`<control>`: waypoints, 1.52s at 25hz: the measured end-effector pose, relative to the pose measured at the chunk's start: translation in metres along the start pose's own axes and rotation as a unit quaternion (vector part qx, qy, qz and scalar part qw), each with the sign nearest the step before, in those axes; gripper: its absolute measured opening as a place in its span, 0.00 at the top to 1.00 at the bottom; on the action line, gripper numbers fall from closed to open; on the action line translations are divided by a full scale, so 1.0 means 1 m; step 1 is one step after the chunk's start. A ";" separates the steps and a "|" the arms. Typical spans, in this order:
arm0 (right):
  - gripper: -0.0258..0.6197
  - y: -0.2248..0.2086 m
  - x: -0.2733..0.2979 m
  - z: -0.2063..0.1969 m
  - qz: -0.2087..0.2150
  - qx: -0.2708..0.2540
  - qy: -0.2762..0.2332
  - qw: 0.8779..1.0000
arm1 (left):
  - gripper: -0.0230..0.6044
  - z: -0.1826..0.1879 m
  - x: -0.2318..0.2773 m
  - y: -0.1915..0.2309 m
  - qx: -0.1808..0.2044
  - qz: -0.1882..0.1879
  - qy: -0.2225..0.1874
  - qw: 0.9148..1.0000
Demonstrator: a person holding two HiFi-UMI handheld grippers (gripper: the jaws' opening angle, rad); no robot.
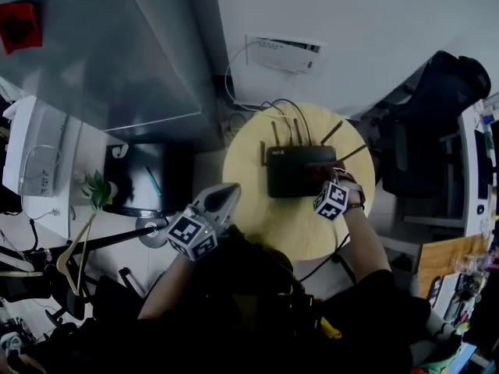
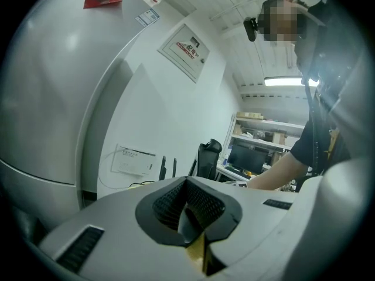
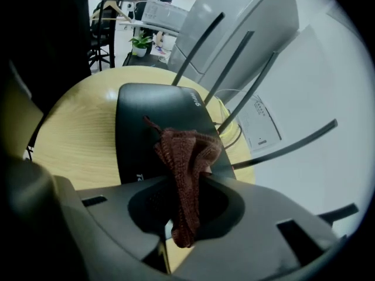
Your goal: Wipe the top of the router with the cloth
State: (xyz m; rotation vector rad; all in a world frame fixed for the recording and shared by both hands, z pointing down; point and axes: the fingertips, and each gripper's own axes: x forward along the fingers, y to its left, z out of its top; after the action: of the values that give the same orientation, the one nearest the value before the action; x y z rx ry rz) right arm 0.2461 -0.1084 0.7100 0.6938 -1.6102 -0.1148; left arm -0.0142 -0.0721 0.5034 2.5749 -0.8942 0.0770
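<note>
Two claws: my right claw [image 3: 188, 187] is clamped on the brown cloth [image 3: 188, 154] over the router [image 3: 149, 113], left claw [image 2: 186, 186] pinched closed, empty, off to the router's left

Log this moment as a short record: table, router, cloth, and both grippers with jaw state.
table: round, light wood
router: black, flat on the table, thin antennas raised along its far edge
cloth: dark reddish brown, bunched, over the router's near right part; contact with the top cannot be told
right gripper: jaws shut on the cloth, at the router's near right corner
left gripper: jaws together, nothing between them, by the table's left edge, away from the router
</note>
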 end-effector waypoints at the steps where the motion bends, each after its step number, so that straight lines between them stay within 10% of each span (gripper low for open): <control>1: 0.86 0.003 -0.001 -0.002 0.011 0.010 -0.001 1.000 | 0.97 0.000 0.002 -0.001 0.000 -0.003 0.000 1.000; 11: 0.86 0.027 -0.034 -0.006 0.124 0.081 0.002 0.989 | 0.97 -0.002 0.012 -0.014 0.002 -0.025 0.003 1.000; 35: 0.86 0.107 -0.055 -0.007 0.148 0.085 -0.011 0.985 | 0.97 0.003 0.036 -0.043 0.015 -0.076 0.009 0.997; 38: 0.86 0.098 -0.054 -0.022 0.131 0.155 -0.038 0.978 | 0.97 0.003 0.040 -0.045 0.014 -0.080 0.008 0.997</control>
State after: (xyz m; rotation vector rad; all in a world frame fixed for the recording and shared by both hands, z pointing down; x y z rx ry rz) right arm 0.2307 0.0041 0.7117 0.7131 -1.7984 0.3119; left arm 0.0440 -0.0648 0.4913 2.6583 -0.6839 0.0639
